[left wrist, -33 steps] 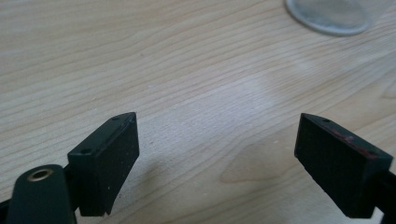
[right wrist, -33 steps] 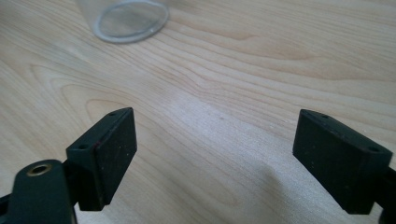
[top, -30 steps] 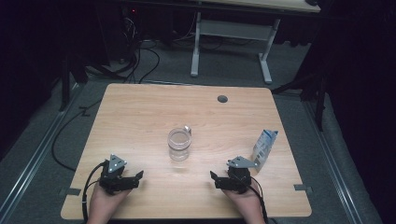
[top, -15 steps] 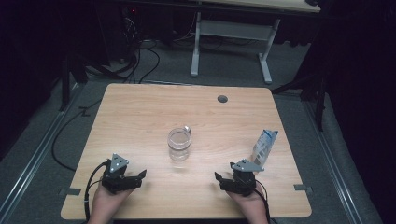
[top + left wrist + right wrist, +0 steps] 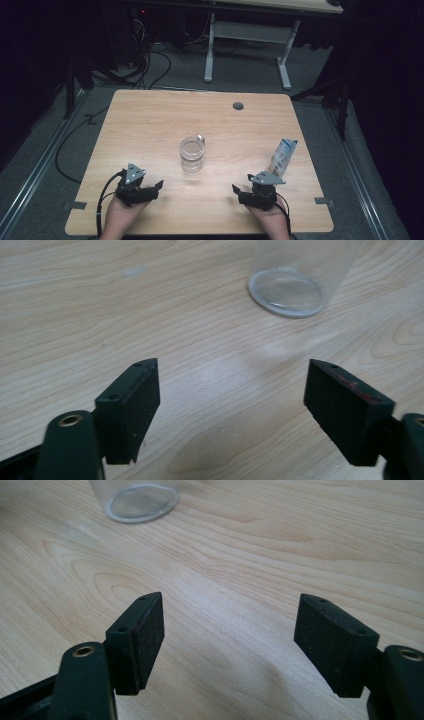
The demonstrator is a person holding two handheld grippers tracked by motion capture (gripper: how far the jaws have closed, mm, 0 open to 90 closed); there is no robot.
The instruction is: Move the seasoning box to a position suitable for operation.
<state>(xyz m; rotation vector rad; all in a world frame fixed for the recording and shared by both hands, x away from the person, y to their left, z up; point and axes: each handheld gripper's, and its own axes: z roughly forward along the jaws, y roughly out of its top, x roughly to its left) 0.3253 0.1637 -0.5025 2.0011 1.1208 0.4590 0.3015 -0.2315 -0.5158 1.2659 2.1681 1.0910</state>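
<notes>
A clear glass jar (image 5: 192, 154) stands upright in the middle of the wooden table (image 5: 150, 120). Its base shows at the top of the left gripper view (image 5: 286, 292) and at the top left of the right gripper view (image 5: 142, 502). A small blue-and-white carton (image 5: 283, 156) stands at the right, just beyond my right gripper (image 5: 242, 192). My left gripper (image 5: 152, 187) rests near the front edge, left of the jar. Both grippers are open with nothing between their jaws, as the left gripper (image 5: 232, 405) and right gripper (image 5: 230, 640) views show.
A round cable hole (image 5: 238, 105) sits near the table's far edge. Beyond the table stand a white desk frame (image 5: 247, 45) and cables on the grey floor (image 5: 150, 65). Metal brackets (image 5: 75, 205) mark the table's front corners.
Both hands and their grippers have drawn back slightly toward the table's front edge. The jar and carton have not moved.
</notes>
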